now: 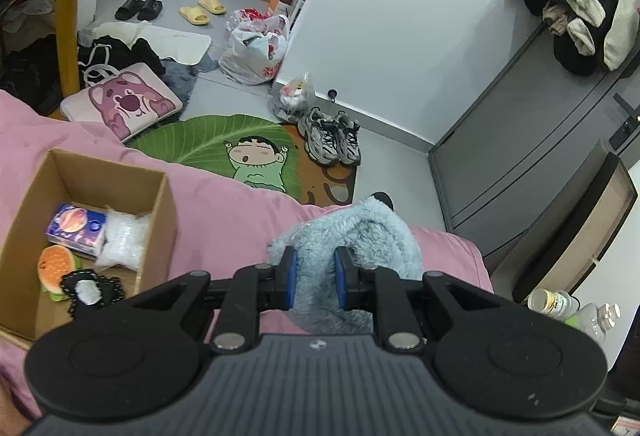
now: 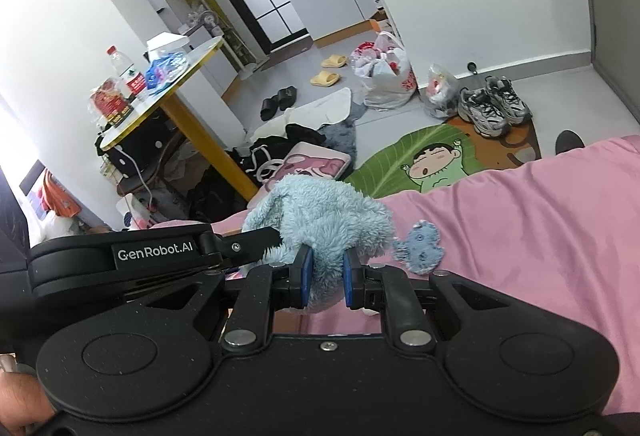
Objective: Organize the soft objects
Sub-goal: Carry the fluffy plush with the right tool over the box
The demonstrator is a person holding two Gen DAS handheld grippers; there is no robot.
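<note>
A fluffy light-blue plush item (image 1: pixel 360 236) is held above the pink bedcover (image 1: pixel 224 204). My left gripper (image 1: pixel 316 278) is shut on one part of it, its blue pads pressed into the fur. My right gripper (image 2: pixel 325 278) is shut on another part of the same blue plush item (image 2: pixel 316 212); the left gripper's black body (image 2: pixel 160 252) reaches in from the left and grips it too. A small blue flap of the plush (image 2: pixel 420 246) hangs to the right. An open cardboard box (image 1: pixel 160 196) on the bed holds a tissue pack (image 1: pixel 76 228), a clear bag (image 1: pixel 124 240), a burger toy (image 1: pixel 56 268) and a black-and-white piece (image 1: pixel 90 290).
Beyond the bed's edge lie a green leaf-shaped cartoon rug (image 1: pixel 224 144), a pink bear cushion (image 1: pixel 124 104), sneakers (image 1: pixel 330 136), plastic bags (image 1: pixel 256 48), slippers and clothes. A yellow-legged table (image 2: pixel 176 84) carries bottles. A grey door (image 1: pixel 540 140) with hung coats stands at right. Bottles (image 1: pixel 560 306) sit low right.
</note>
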